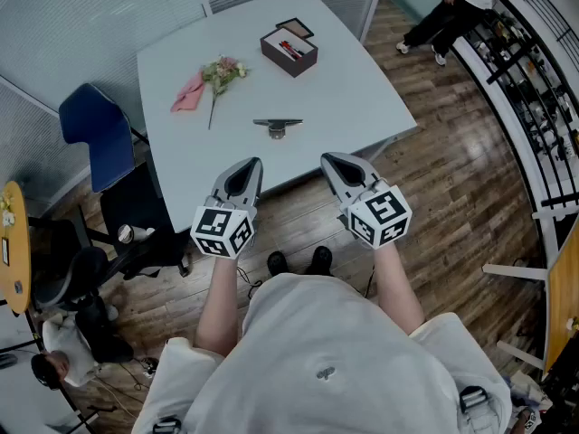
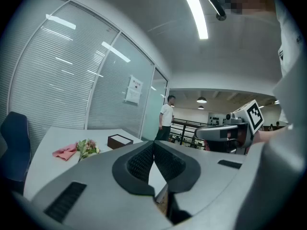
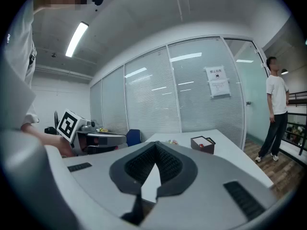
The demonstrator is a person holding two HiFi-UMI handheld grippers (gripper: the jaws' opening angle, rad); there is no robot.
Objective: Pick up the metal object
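The metal object is small in the head view: a dark flat bar over a rounder base, its exact form hard to make out. It lies on the pale worktop near the front edge, apart from everything else there. Neither gripper view shows it, since each hand-held gripper's own grey body covers the near part of the worktop. The open box farther back holds something red, too small to identify. The blue chair is partly cut off by the worktop's left corner.

Both bare forearms reach forward from the person's torso, side by side above the wooden floor. The left hand-held gripper and the right hand-held gripper point at the worktop's front edge, with the metal object beyond and between them, well apart from both. Each gripper's own view shows its ribbed pads pressed together at the tip with nothing between them, so both are closed and empty.

The head view alone shows the flower beside the pink cloth from above. The gripper views add the room at eye level: glass walls with blinds, a posted paper sheet, ceiling strip lights, and a standing person in a white shirt, who is cut off at the top edge of the head view
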